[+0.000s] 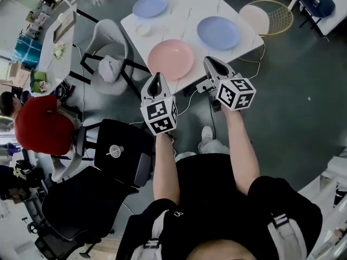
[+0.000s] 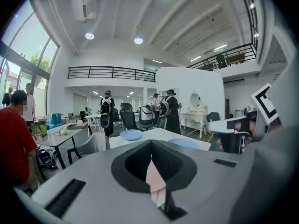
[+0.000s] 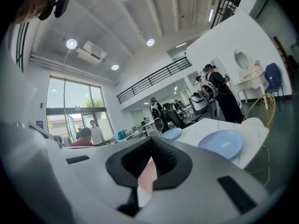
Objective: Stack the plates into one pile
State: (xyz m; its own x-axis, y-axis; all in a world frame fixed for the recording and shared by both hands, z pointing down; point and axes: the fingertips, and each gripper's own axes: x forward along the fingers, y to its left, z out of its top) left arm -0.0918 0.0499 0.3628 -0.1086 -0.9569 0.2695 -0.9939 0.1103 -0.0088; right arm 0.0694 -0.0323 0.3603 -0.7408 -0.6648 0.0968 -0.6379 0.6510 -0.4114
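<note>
While no plate is picked up yet, the left tongs (image 1: pixel 157 81) and the right tongs (image 1: pixel 209 64) hang side by side in the air at the near edge of the white bench (image 1: pixel 219 1). Both pairs are pressed together with nothing in them, which looks like a ready pose before the first reach. The three plates lie apart, so there is no pile so far. The pink plate (image 1: pixel 171 58) sits just ahead of the left tongs, close to both tips, so it is likely the easiest to take first. One blue plate (image 1: pixel 218 32) lies a little farther on, past the right tongs. The other blue plate (image 1: pixel 150 6) is far ahead of the left tongs, at the back corner. All three are round, shallow and smooth with a low rim, and they look hard and a bit slippery. The bench top is flat and white with thin grey lines like marble.
</note>
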